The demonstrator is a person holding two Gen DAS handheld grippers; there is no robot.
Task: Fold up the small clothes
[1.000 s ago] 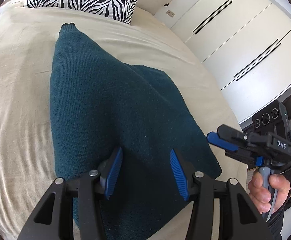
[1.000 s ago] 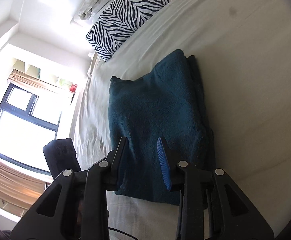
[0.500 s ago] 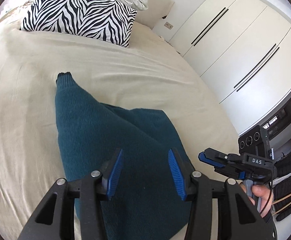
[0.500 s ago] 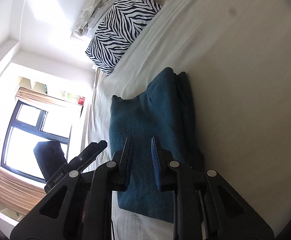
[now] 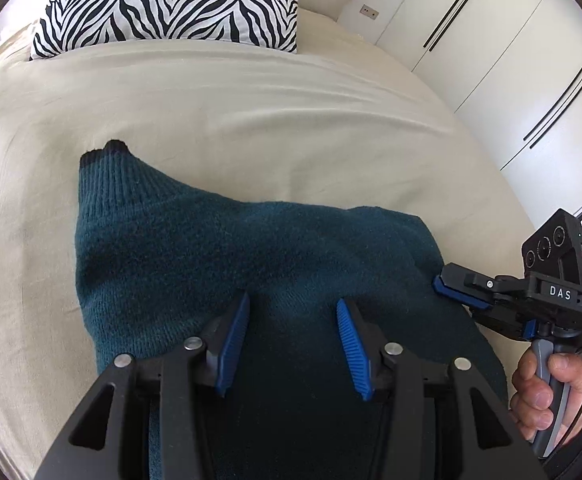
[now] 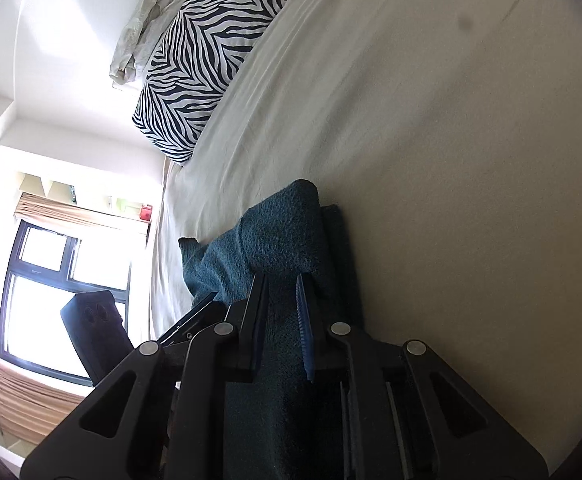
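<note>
Beige bed sheet fills most of both views; dark teal knit sweater lies on it, near the lower edge, well apart from the zebra pillow at the head. Sweater looks thick, ribbed, partly folded, stacked layers visible at its right edge in the right wrist view. Long axis seems to run from the grippers toward the pillow end, though part of it is hidden under them. Ribbed cuff with dark trim points up toward the pillow.

Left gripper hovers over the near part of the sweater, blue fingers spread wide, nothing between them. Right gripper at the sweater's right edge: jaws nearly together with teal fabric between them; cannot tell if the pads actually pinch it.

Left wrist view only: white wardrobe doors, wall socket, person's hand on the right gripper's handle. Right wrist view only: window, crumpled white bedding behind the pillow, fold layers.
</note>
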